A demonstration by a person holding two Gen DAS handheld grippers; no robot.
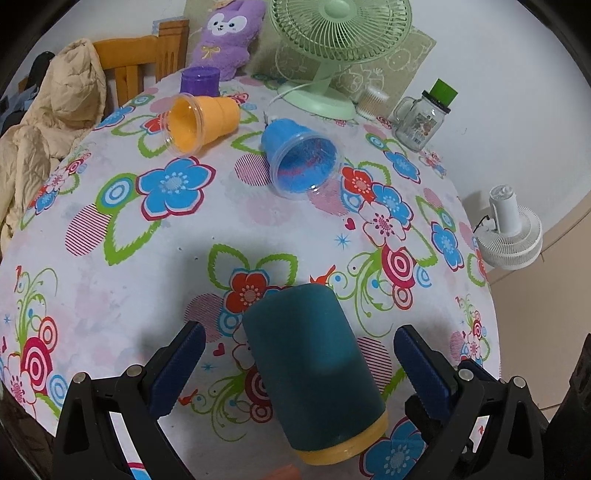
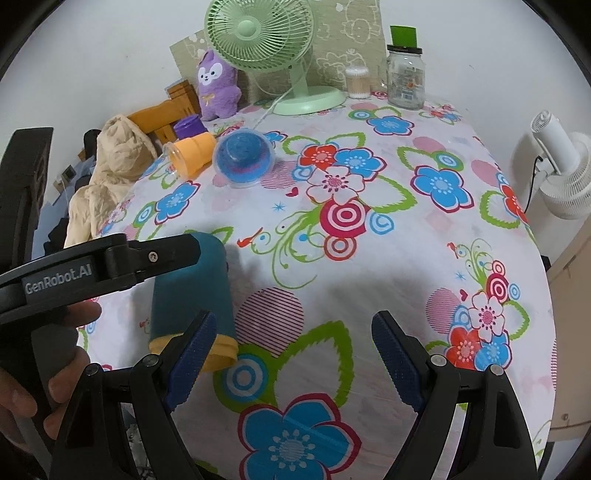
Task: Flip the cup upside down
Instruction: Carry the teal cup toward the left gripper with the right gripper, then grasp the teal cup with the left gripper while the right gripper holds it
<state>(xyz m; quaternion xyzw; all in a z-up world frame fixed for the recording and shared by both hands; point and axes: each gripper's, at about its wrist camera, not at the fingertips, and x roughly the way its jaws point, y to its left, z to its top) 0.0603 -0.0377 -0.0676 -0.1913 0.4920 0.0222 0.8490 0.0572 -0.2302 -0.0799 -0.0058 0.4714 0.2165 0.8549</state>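
A dark teal cup (image 1: 310,365) with a yellow rim lies on its side on the flowered tablecloth (image 1: 110,295), rim toward the camera. My left gripper (image 1: 299,343) is open, its fingers on either side of the cup and apart from it. The teal cup also shows in the right wrist view (image 2: 192,291), partly hidden by the left gripper's body. My right gripper (image 2: 293,328) is open and empty over the cloth, to the right of the cup. A blue cup (image 1: 301,160) and an orange cup (image 1: 201,122) lie on their sides farther back.
A purple cup (image 1: 200,79), a green desk fan (image 1: 332,48), a purple plush toy (image 1: 227,33), a glass jar with a green lid (image 1: 424,118) and a cotton-swab box (image 1: 371,101) stand at the back. A wooden chair with a beige jacket (image 1: 48,122) is at the left. A white fan (image 1: 511,232) stands off the table's right edge.
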